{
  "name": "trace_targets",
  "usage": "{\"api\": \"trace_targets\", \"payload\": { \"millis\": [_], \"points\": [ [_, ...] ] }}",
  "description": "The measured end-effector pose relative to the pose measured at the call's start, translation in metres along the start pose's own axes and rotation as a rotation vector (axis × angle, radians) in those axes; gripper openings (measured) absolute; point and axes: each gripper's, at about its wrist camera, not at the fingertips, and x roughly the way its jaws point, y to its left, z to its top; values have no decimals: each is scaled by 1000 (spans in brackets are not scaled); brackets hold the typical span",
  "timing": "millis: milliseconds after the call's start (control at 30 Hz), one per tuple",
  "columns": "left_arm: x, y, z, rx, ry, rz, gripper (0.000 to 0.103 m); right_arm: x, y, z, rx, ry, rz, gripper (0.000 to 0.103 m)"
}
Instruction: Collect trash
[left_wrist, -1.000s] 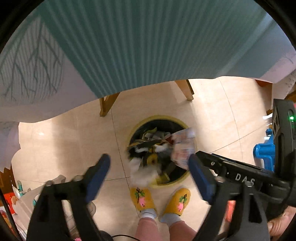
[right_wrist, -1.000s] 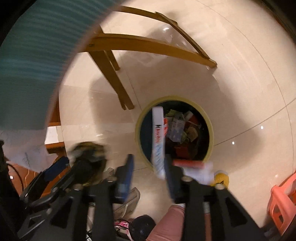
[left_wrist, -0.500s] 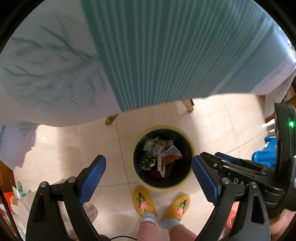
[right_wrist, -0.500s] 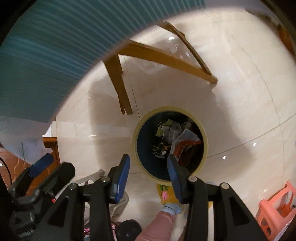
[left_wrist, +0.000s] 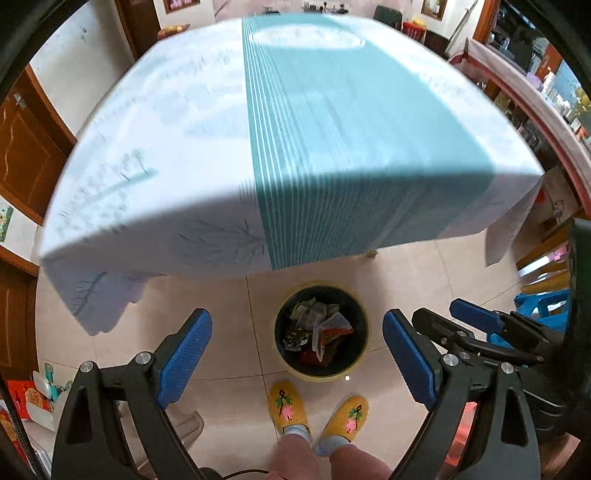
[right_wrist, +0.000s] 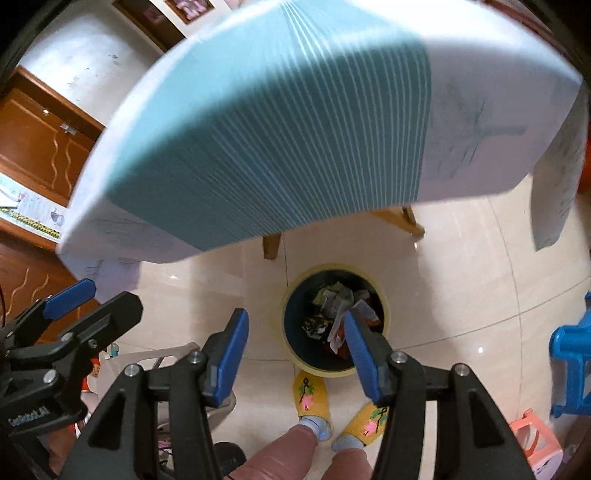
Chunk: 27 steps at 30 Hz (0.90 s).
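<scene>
Jaws of left gripper (left_wrist: 297, 354) and right gripper (right_wrist: 295, 343) gape empty above trash bin (left_wrist: 360, 363)

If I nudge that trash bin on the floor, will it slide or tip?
The trash bin probably slides: the tile floor looks glossy. It likely weighs little, holding crumpled wrappers. Its wide round shape suggests low tipping risk.

Bright indoor light — the tablecloth (left_wrist: 332, 129) is motion-blurred, with heavy fisheye bending and dark corners.
</scene>
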Motion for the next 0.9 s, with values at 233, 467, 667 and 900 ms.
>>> {"api": "trace_targets", "payload": {
  "millis": [233,467,667,900],
  "points": [
    [-69,-1,9,-18,-73,9,93,-75,22,4,-41,-78,-1,59],
    [-118,-3,14,-60,-123,12,93,-134,33,12,-49,-139,1,62],
    [-139,-9,15,-66,-152,28,93,-164,40,16,-52,-186,-4,62],
    [-160,-14,17,-75,-206,62,93,-188,54,17,-96,-256,-22,62]
  ]
}}
